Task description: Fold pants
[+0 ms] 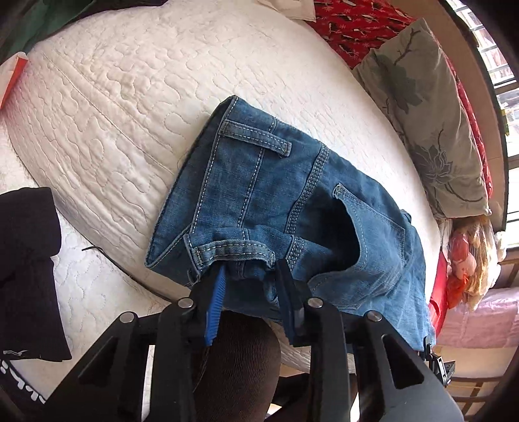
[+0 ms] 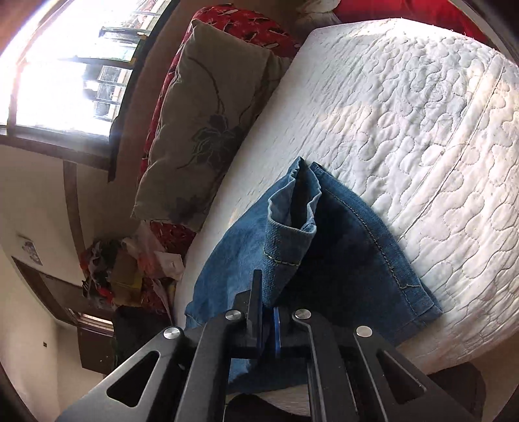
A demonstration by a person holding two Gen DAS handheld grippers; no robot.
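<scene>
Blue denim pants (image 1: 292, 201) lie on the white quilted mattress (image 1: 136, 84), waistband and belt loops toward the left wrist camera. My left gripper (image 1: 249, 272) has its fingers apart, with the near waistband edge bunched between them; a firm grip cannot be told. In the right wrist view the leg end of the pants (image 2: 324, 246), with a turned-up hem, lies on the mattress (image 2: 421, 113). My right gripper (image 2: 267, 292) is shut on the pants' hem fabric at the mattress edge.
A grey floral pillow (image 1: 421, 123) and red patterned bedding (image 1: 350, 22) lie along the mattress side by the window (image 2: 65, 71). A black garment (image 1: 29, 266) lies at the left. A pile of clothes and bags (image 2: 129, 272) sits by the bed. A dark-clad knee (image 1: 240, 366) is below my left gripper.
</scene>
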